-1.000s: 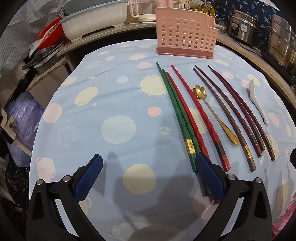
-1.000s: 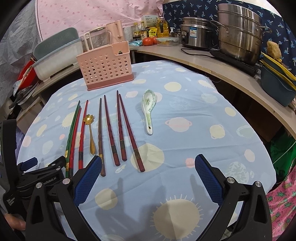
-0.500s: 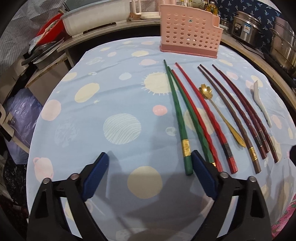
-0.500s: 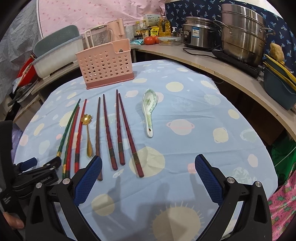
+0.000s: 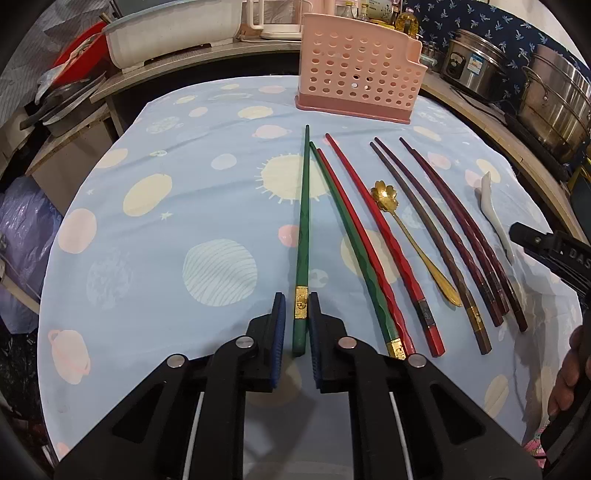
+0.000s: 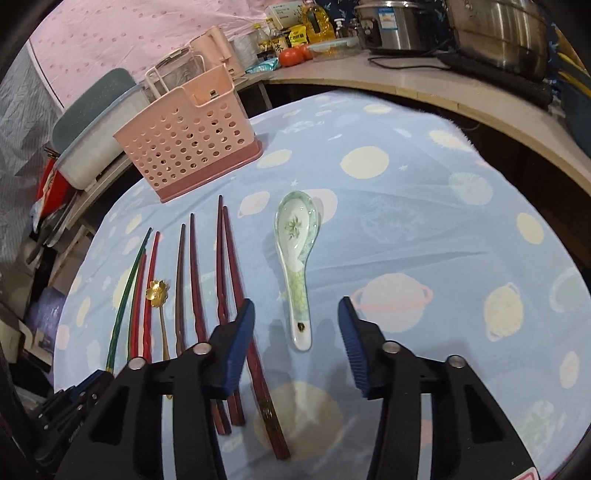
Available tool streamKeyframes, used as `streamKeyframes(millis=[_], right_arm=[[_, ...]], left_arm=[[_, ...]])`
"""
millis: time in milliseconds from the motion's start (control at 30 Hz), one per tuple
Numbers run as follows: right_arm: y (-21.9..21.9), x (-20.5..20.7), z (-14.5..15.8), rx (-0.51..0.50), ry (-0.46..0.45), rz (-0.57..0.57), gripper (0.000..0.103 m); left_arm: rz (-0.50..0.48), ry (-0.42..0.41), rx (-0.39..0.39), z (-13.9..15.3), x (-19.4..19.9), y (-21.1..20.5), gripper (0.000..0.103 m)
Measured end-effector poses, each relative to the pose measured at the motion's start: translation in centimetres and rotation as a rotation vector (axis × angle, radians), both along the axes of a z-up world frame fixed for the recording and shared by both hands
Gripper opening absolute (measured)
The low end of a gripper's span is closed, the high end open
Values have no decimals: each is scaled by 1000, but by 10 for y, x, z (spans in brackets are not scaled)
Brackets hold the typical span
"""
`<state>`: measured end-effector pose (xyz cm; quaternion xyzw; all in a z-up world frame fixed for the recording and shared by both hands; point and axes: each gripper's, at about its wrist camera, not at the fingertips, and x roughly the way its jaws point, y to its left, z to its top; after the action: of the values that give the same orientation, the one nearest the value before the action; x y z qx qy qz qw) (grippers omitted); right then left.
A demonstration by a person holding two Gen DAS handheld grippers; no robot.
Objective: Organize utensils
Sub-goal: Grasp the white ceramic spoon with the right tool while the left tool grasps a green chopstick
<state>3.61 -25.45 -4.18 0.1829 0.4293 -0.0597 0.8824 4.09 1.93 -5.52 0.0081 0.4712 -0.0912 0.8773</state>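
My left gripper (image 5: 295, 314) is shut on the near end of a green chopstick (image 5: 303, 221) that lies on the blue tablecloth. A second green chopstick (image 5: 351, 243), two red chopsticks (image 5: 384, 236), a gold flower spoon (image 5: 410, 236) and several dark brown chopsticks (image 5: 458, 236) lie in a row to its right. A pink perforated utensil holder (image 5: 360, 86) stands at the far side. My right gripper (image 6: 297, 332) is open, its fingers either side of the handle of a white ceramic spoon (image 6: 297, 258), with dark chopsticks (image 6: 236, 280) under its left finger.
The round table (image 5: 147, 229) has a planet-print blue cloth. A wooden counter behind holds steel pots (image 5: 554, 96), a rice cooker (image 6: 391, 22), bottles, tomatoes and a white tub (image 5: 170, 37). Clutter and bags sit to the left of the table.
My left gripper has closed from wide open onto the green chopstick's end, which has swung apart from its pair. My right gripper has narrowed, moved forward and lowered to the ceramic spoon's handle.
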Motion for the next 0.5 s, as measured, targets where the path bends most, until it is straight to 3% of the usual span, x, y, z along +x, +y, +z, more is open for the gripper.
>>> streamKeyframes(millis=[100,300,500], right_arm=[[1,10,-10,22,24,15,23],[1,11,-15,12,26,19,12],[4,-2,-4,-1,6,33,12]], left_arm=[[-2,0,-1,-1,0,0,10],[-4,5,-10,0,1,0,7],[-15,1,-21,6,-4,-4,7]])
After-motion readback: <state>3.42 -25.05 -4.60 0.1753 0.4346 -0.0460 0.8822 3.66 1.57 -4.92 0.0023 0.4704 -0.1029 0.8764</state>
